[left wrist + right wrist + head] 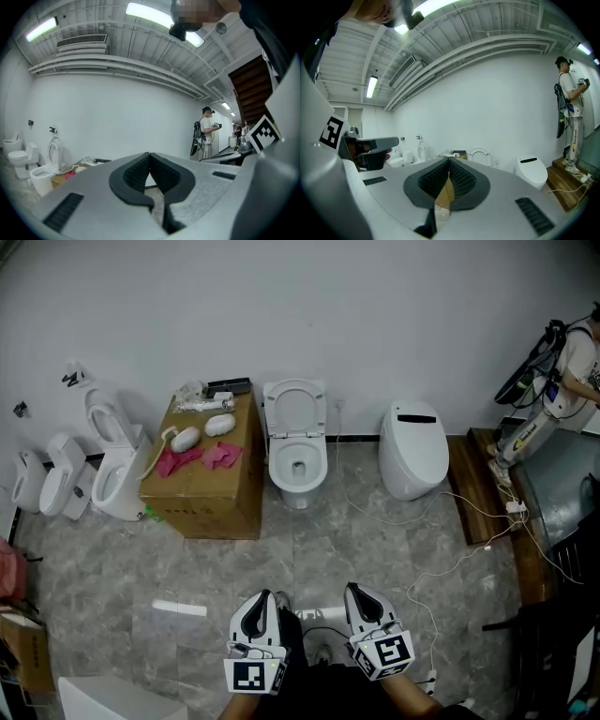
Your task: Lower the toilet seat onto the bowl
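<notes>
Seat: toilet seat (293, 407) stands upright, leaning back toward the wall w/ its ring facing the room. It is not on the bowl yet.
Bowl: bowl (298, 468) sits directly below and in front of the seat, rim bare, nothing on it.
Left neighbour: cardboard box (202, 493) stands just beside the toilet and carries pink cloths (208, 457) and a few white items. It probably limits approach from that side.
Right neighbour: closed egg-shaped smart toilet (412, 451) stands near but apart, leaving a gap of floor.
Floor: white cable (450, 563) loops over the grey tiles toward a wooden step (473, 488), right of the straight path to the bowl.
Left hand-held gripper: (261, 604) jaws pressed together w/ nothing between them. It is held low by the body, well apart from the toilet.
Right hand-held gripper: (361, 594) same, jaws together and empty. It sits beside the left one, pointing toward the toilet.
Why so: both look like a carry pose, closed bc nothing is in reach.
Stage: task looks unstarted; the approach comes 1st.
Next: get close, hook or nudge the seat's top edge fwd, then ease it down to avoid a slam.
Risk: cable underfoot; a smooth seat may slip off a closed tip.
Bystander: person (577, 362) at far right, well apart.
</notes>
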`<control>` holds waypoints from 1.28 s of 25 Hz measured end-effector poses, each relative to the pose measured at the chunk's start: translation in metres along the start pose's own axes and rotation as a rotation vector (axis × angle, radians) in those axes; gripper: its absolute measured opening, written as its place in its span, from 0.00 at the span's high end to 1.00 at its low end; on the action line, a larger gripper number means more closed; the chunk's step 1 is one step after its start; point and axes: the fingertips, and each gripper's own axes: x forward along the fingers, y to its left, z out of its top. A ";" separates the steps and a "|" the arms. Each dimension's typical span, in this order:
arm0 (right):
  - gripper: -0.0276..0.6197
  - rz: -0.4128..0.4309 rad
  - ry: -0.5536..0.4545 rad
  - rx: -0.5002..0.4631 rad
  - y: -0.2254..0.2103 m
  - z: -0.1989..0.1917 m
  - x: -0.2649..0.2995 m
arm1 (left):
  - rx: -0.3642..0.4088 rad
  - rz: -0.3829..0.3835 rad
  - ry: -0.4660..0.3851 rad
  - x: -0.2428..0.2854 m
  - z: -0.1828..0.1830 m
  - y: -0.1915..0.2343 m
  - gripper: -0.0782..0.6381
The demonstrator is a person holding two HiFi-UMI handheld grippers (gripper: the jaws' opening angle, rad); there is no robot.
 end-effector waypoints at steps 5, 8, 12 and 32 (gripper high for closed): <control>0.92 -0.032 -0.009 -0.017 -0.012 0.012 0.064 | -0.006 -0.025 0.012 0.058 -0.007 0.039 0.88; 0.92 -0.051 -0.022 -0.006 -0.019 0.024 0.113 | -0.020 -0.033 -0.003 0.101 -0.001 0.074 0.88; 0.92 -0.072 -0.040 0.000 -0.025 0.043 0.172 | -0.021 -0.037 0.002 0.151 0.005 0.123 0.88; 0.92 -0.093 -0.021 -0.010 -0.106 0.063 0.374 | -0.011 -0.086 0.032 0.350 -0.003 0.209 0.88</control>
